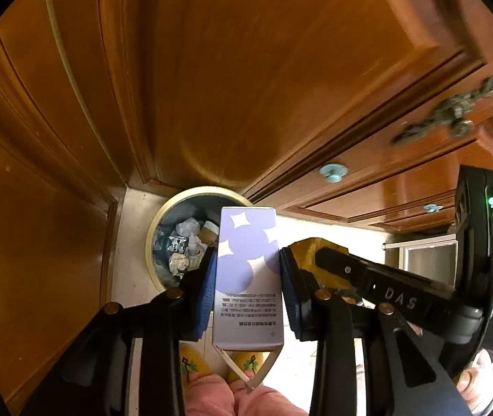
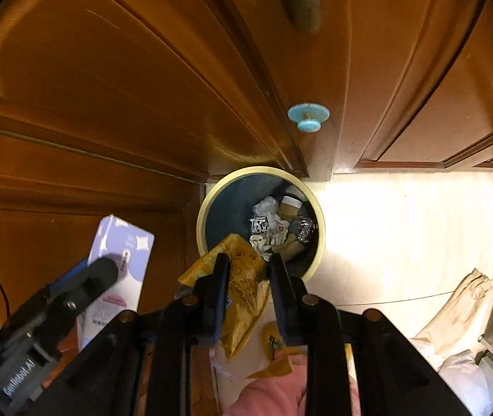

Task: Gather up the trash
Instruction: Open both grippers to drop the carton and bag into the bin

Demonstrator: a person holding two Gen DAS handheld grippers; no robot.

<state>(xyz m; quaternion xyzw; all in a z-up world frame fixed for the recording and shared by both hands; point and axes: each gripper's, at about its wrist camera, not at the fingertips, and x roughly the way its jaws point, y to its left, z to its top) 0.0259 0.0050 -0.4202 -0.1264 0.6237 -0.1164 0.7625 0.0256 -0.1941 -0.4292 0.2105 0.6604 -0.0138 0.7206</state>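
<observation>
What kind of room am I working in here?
Likely a home kitchen or utility corner: wooden cabinet doors with a blue knob, a pale floor, and a round trash bin tucked against them.

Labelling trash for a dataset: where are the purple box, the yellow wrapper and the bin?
purple box (image 1: 246,270), left wrist view, its front face.
yellow wrapper (image 2: 243,277), right wrist view, its crinkled middle.
bin (image 2: 212,201), right wrist view, its cream rim.

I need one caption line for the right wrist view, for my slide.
Right gripper holds a yellow wrapper above the round trash bin beside wooden cabinets.
</observation>
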